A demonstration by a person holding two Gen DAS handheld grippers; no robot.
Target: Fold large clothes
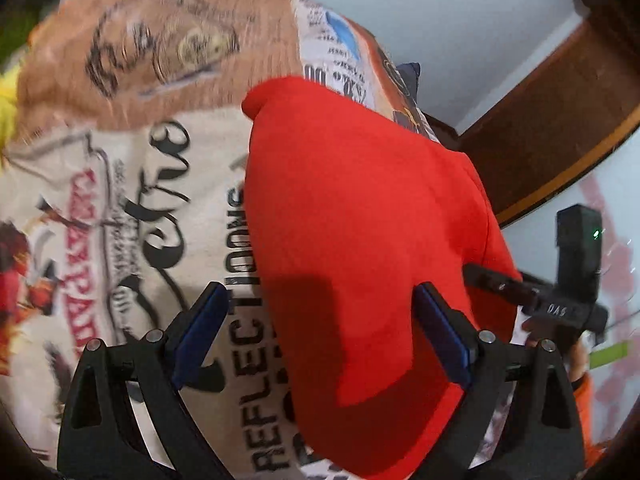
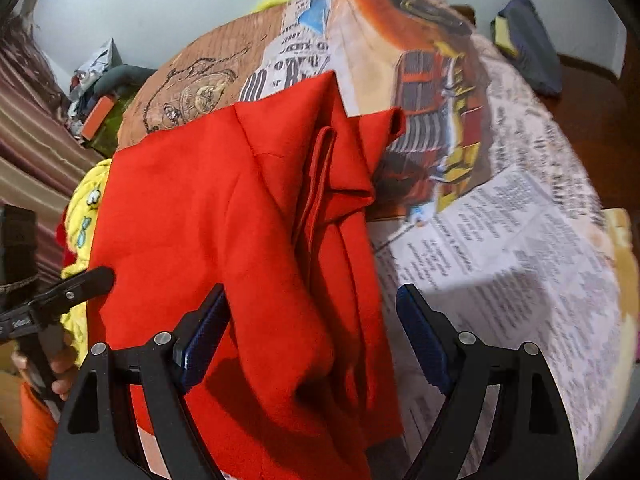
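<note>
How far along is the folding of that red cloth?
Partly done: the red cloth already lies doubled, with folded layers and a pleat down its middle, on the printed cover. In hand: nothing; the left claw and right claw are both open over it. Left: further folds and tidying its loose lower edge.

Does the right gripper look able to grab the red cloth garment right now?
Probably yes: the right gripper is open above the red cloth garment, with nothing lying between them.

Red garment [image 2: 248, 240] bottom edge cropped (printed cloth [image 1: 120, 80] blurred)
</note>
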